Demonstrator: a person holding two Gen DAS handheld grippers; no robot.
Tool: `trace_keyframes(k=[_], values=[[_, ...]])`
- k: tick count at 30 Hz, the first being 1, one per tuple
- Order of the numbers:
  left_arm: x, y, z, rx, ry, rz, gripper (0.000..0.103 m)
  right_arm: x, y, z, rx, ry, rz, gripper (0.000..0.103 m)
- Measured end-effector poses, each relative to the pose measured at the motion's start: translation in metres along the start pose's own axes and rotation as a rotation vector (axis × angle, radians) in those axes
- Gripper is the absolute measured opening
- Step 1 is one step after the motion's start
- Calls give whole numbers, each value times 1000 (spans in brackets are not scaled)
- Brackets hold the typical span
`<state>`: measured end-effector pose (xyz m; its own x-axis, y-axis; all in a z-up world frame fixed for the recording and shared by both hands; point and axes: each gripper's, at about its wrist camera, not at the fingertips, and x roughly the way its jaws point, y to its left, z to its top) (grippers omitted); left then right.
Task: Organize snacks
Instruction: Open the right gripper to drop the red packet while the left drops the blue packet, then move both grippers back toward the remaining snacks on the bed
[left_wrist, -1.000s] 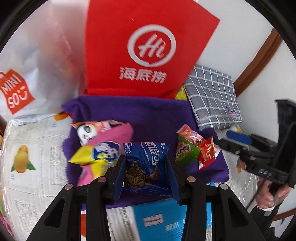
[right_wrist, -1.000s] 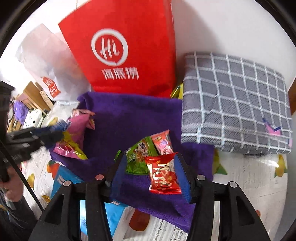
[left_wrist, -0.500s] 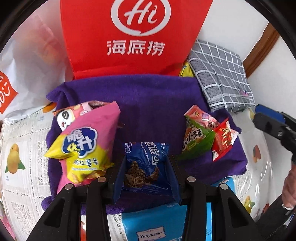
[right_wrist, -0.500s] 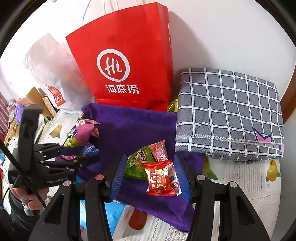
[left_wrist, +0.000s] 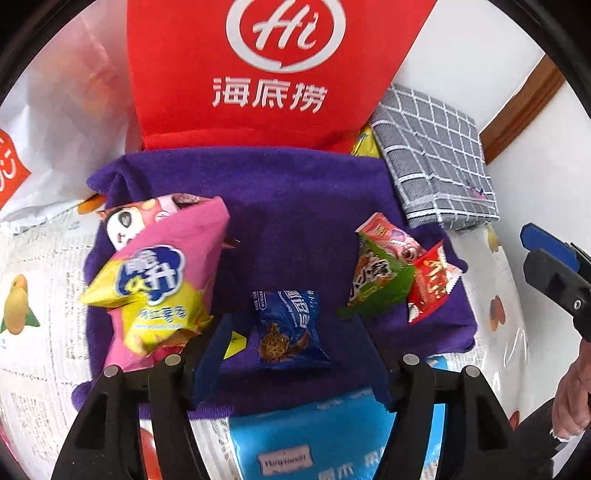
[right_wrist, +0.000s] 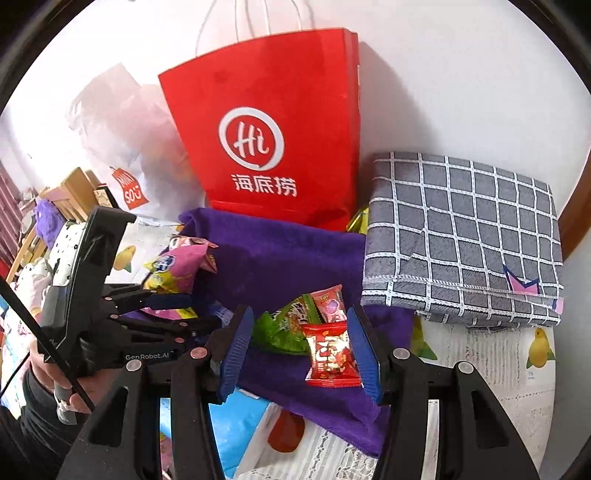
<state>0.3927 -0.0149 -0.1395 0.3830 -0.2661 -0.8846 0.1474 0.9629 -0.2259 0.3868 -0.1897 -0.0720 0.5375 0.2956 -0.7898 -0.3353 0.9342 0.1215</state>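
A purple cloth holds the snacks. A small blue cookie packet lies on it between the spread fingers of my left gripper, which is open and not touching it. A pink and yellow chip bag lies at the left over a cartoon-face packet. Green, pink and red packets lie at the right. My right gripper is open, above the red packet and green packet. The left gripper shows at the left of the right wrist view.
A red paper bag stands behind the cloth, a white bag to its left. A folded grey checked cloth lies at the right. A blue tissue pack sits at the near edge. The table has a printed fruit cover.
My left gripper has opened and let go of the blue cookie packet, which now lies on the purple cloth. The right gripper has pulled back and risen a little.
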Motion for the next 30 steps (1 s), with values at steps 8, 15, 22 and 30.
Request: trace_keyframes(k=[8,15,22,30], values=[[-56,4,-22,3,-76,-12,65,-44,16,-21,36,-76,-11,53],[-112,13,-67,-2,-151,5,65,-67,42,-60,38,-94,-63,53],[-150,30,-113,-44,-190,7,65,-73,71,-108,50,-74,-131,53],[-158,37,-164,-66,-177,-8,65,-64,92,-172,118,47,-45,53]])
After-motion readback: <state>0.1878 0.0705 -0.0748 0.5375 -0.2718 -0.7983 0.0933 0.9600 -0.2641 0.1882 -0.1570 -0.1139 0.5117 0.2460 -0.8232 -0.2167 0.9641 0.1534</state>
